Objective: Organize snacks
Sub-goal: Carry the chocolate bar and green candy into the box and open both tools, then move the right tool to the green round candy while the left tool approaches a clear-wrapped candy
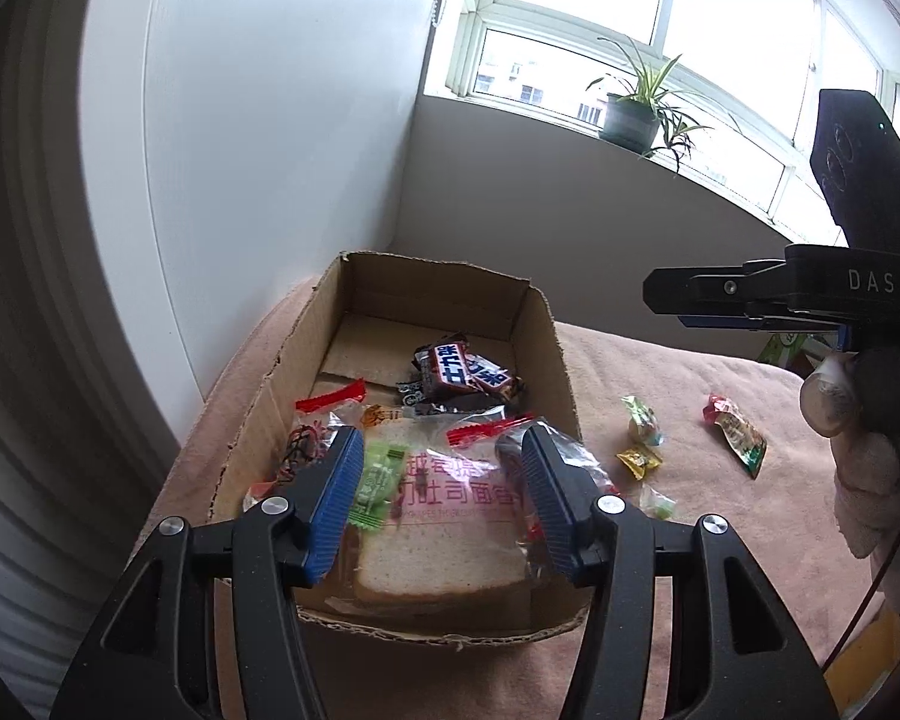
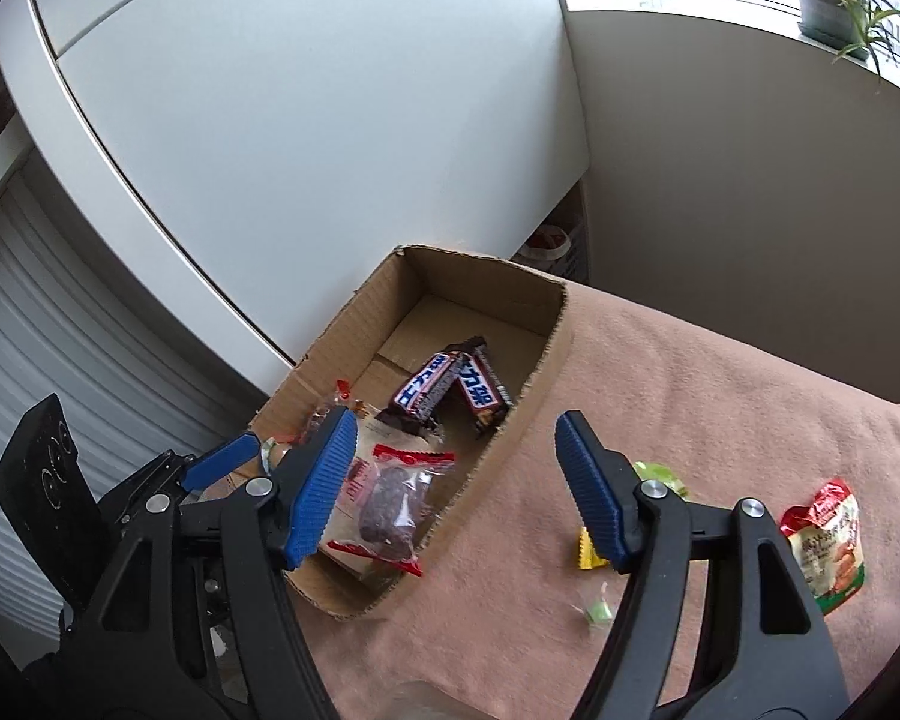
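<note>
Cardboard box (image 1: 546, 324): open-topped, corrugated, brown, with ragged torn rims; stands on a bench draped in a soft peach-pink fleece cloth (image 1: 720, 396), at its far left corner, close to a white cabinet (image 1: 258, 138).

Contents, near end: sliced bread (image 1: 444, 546) in clear crinkled film with pink print; a small green wrapper (image 1: 375, 489) lying on it; clear packets with red serrated seals, one holding a dark lumpy snack (image 2: 390, 507).
Contents, mid-box: two glossy brown chocolate bars (image 1: 465, 372) with blue-and-white lettering, leaning across each other. The far end shows bare cardboard floor.

Loose on the cloth, right of the box: a red-and-green pouch (image 1: 738, 435), flat and crumpled; a small yellow wrapper (image 1: 639, 459); a round green-wrapped sweet (image 1: 645, 420); a pale clear-wrapped sweet (image 1: 660, 504) nearest.

Left gripper (image 1: 444, 498): black frame, blue ribbed pads. Jaws spread, pinching nothing, over the near end of the box, with the bread between and below them.

Right gripper (image 2: 456, 486): same build. Jaws spread and empty, straddling the box's right wall; its right finger partly hides the yellow wrapper. A gloved hand (image 1: 858, 456) grips its handle.

Surroundings: grey wall; window sill with a potted, long-leaved plant (image 1: 636, 114); ribbed grey panel at far left.
</note>
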Tool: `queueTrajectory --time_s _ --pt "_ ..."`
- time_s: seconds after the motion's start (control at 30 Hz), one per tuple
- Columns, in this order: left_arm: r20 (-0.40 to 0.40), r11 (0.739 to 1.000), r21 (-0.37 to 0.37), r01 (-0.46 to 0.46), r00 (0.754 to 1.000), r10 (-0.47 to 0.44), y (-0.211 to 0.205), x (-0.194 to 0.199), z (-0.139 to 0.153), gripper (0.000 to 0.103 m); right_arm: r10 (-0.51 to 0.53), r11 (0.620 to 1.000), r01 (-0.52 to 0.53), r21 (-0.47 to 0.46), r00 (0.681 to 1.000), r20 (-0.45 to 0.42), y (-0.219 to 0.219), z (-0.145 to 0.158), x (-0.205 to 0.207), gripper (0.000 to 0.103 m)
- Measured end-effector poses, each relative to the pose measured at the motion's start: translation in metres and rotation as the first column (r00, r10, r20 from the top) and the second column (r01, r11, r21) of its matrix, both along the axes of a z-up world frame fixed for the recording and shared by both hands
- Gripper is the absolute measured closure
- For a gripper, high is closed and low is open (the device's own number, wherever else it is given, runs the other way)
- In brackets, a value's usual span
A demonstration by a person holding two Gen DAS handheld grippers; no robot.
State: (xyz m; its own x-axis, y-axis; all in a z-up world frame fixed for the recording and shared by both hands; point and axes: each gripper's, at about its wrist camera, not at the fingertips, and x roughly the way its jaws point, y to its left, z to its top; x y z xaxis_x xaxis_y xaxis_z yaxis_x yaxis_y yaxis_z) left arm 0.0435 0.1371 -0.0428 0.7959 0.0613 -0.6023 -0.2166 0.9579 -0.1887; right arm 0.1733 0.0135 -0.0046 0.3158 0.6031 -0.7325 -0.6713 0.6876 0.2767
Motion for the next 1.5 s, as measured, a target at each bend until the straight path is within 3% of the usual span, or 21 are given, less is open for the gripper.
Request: queueTrajectory --time_s 0.53,0.67,0.77,1.03,1.5 --pt "0.019 0.986 0.000 0.170 0.985 -0.169 -0.068 0.010 0.010 0.049 -0.169 0.986 0.169 -0.009 0.986 0.002 -0.115 -0.001 0.020 0.032" --pt "0.012 0.973 0.007 0.229 0.973 -0.229 -0.091 0.013 0.009 0.049 -0.182 0.983 0.182 -0.022 0.983 0.000 -0.131 -0.003 0.024 0.044" --pt "0.007 0.965 0.001 0.262 0.965 -0.262 -0.107 0.018 0.008 0.049 -0.181 0.983 0.181 -0.028 0.984 0.000 -0.139 -0.005 0.027 0.047" --pt "-0.049 0.948 -0.014 0.317 0.947 -0.317 -0.138 0.033 -0.010 0.049 -0.120 0.992 0.119 -0.047 0.993 -0.022 -0.128 -0.016 0.038 0.048" --pt "-0.159 0.961 -0.034 0.275 0.948 -0.277 -0.146 0.063 -0.049 0.050 0.020 0.996 -0.034 -0.083 0.985 -0.171 -0.074 -0.069 0.070 0.048"
